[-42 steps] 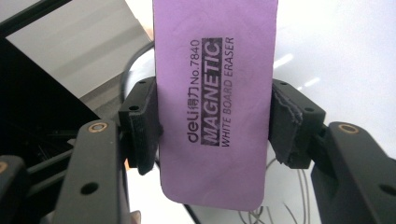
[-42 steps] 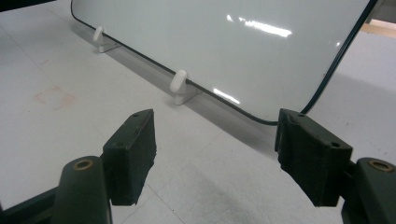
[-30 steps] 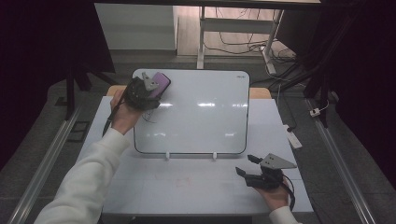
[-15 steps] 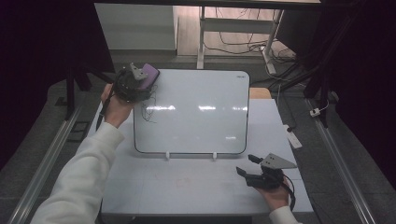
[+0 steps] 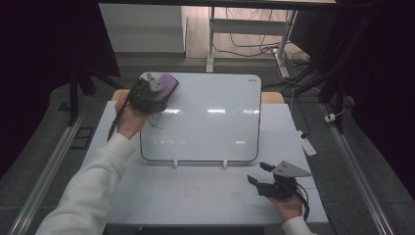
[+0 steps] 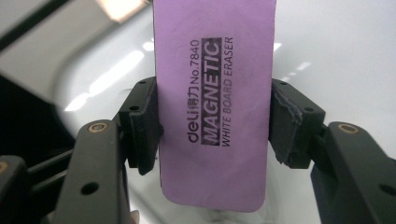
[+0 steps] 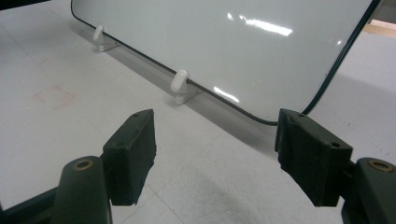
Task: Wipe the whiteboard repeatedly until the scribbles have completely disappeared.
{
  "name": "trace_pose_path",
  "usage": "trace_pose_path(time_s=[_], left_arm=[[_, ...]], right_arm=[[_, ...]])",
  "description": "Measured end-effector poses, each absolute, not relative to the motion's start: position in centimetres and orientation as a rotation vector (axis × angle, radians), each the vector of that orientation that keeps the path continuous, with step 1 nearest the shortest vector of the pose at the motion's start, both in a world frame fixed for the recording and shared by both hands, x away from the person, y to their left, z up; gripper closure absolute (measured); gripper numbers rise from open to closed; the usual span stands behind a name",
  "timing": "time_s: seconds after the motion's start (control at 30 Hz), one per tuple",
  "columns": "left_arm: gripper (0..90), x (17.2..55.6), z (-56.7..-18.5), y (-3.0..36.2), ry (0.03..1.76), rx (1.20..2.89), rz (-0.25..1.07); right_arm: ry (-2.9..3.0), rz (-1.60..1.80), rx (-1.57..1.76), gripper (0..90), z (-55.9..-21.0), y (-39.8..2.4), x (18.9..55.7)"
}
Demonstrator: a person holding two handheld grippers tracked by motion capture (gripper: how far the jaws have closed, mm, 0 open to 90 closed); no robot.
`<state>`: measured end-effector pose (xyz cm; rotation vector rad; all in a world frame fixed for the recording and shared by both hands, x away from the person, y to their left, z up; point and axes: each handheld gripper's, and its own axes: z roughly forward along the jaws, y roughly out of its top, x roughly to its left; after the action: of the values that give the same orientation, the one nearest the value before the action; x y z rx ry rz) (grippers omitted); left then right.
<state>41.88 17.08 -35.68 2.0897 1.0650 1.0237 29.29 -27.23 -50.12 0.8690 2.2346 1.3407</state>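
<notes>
A whiteboard [image 5: 210, 117] stands tilted on two white clips [image 7: 180, 86] in the middle of the white table [image 5: 205, 196]. At its upper left corner my left gripper [image 5: 157, 90] is shut on a purple magnetic whiteboard eraser [image 5: 168, 83], held against the board. In the left gripper view both pads press the sides of the eraser [image 6: 215, 93], printed face towards the camera. Faint dark pen marks [image 5: 156, 120] sit on the board just below it. My right gripper [image 5: 259, 174] rests at the front right of the table, open and holding nothing, its jaws [image 7: 215, 149] pointing at the board's lower edge.
A small white object [image 5: 307, 143] lies near the table's right edge. A faint red square [image 7: 53, 97] is marked on the table in front of the board. Metal rails run along the floor on both sides, and cables lie behind the table.
My left gripper with the eraser slid a little to the left and up, then back right, over the board's upper left corner. The right gripper stayed still.
</notes>
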Motion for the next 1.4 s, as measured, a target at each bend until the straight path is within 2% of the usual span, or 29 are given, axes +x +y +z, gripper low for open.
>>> trace_pose_path(time_s=[0.17, 0.3, 0.57, 0.83, 1.17, 1.4], left_arm=[[41.2, 42.8, -34.5, 19.6, 1.121, 2.0, 1.009], [41.2, 43.2, -34.3, 19.9, 1.109, 1.987, 1.007], [41.1, 43.1, -35.0, 17.2, 1.028, 2.049, 0.992], [41.1, 41.3, -37.1, 14.6, 0.907, 2.12, 0.959], [41.2, 42.7, -35.1, 18.8, 1.04, 2.004, 0.971], [41.2, 43.6, -34.1, 19.8, 1.076, 1.959, 0.971]], right_arm=[[2.23, 1.343, 0.872, 28.6, -50.1, -27.3, 29.3], [2.233, 1.339, 0.876, 28.6, -50.2, -27.4, 29.4], [2.233, 1.337, 0.876, 28.6, -50.2, -27.4, 29.4], [2.234, 1.341, 0.869, 28.6, -50.2, -27.3, 29.4], [2.234, 1.338, 0.872, 28.6, -50.2, -27.4, 29.4], [2.233, 1.336, 0.871, 28.6, -50.2, -27.4, 29.4]])
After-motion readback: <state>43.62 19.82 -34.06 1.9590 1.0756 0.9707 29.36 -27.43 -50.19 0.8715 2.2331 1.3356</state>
